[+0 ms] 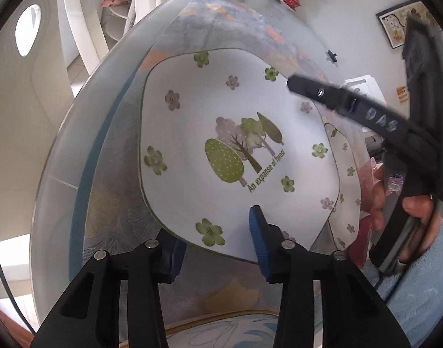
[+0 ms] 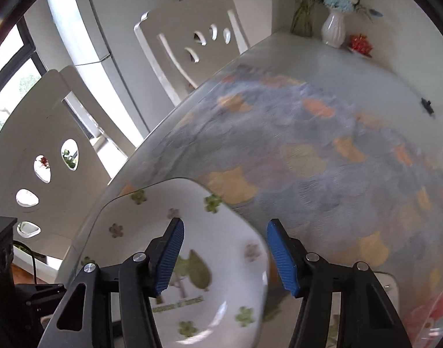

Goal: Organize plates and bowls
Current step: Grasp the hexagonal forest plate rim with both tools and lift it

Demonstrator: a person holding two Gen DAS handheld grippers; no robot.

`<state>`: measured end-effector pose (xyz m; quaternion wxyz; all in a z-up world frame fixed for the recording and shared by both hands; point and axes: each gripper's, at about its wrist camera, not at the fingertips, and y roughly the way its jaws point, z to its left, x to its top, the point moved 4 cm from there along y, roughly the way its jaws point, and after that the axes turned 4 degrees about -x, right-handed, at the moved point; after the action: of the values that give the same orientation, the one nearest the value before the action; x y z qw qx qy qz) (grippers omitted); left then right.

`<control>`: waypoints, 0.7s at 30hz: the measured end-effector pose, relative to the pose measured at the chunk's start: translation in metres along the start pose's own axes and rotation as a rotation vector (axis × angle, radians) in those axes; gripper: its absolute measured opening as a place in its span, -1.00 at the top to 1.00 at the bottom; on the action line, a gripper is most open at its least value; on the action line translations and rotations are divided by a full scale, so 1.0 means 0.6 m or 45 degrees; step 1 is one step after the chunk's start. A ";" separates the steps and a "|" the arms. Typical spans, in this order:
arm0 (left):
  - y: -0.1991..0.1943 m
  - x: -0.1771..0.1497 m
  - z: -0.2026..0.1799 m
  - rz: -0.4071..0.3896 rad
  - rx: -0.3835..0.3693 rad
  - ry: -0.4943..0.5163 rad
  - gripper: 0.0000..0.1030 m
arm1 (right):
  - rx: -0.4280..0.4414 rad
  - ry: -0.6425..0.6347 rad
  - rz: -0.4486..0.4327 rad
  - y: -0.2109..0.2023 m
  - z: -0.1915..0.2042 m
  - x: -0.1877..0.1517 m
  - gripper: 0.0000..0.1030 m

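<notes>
Plate, large (image 1: 239,145): white, rounded-square, printed with green and mauve trees, scattered flowers, lettering "An expanse of forest"; lies near the table's (image 1: 59,150) edge. Plate, second (image 1: 347,191): matching flower print, partly under the first plate's side.

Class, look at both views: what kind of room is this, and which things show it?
Most likely a home dining area: white dining chairs stand at a table with a patterned cover, a tree-print plate lies on it, and a flower vase sits at the far end.

Soft daylight from window (image 2: 10,87) at left, right-wrist view motion-blurred, glare on plate (image 2: 221,313), fisheye-curved edges
</notes>
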<state>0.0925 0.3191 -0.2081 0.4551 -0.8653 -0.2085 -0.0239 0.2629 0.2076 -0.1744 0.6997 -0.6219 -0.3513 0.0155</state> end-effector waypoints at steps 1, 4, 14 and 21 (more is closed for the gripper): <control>0.000 0.001 -0.001 0.002 0.002 0.009 0.29 | -0.018 -0.005 0.036 0.010 -0.005 -0.004 -0.12; 0.001 0.005 -0.003 -0.001 0.008 0.033 0.28 | -0.051 0.037 0.124 0.037 -0.015 -0.018 -0.12; 0.012 0.026 -0.012 -0.055 0.076 0.083 0.22 | 0.151 0.093 0.189 0.071 0.011 -0.035 -0.47; -0.014 0.056 0.001 -0.141 0.189 0.077 0.12 | 0.288 0.227 0.195 0.043 0.001 -0.061 0.00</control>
<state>0.1196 0.3353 -0.1940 0.5221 -0.8152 -0.2434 -0.0599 0.2456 0.1972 -0.2142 0.7905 -0.5629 -0.2356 0.0530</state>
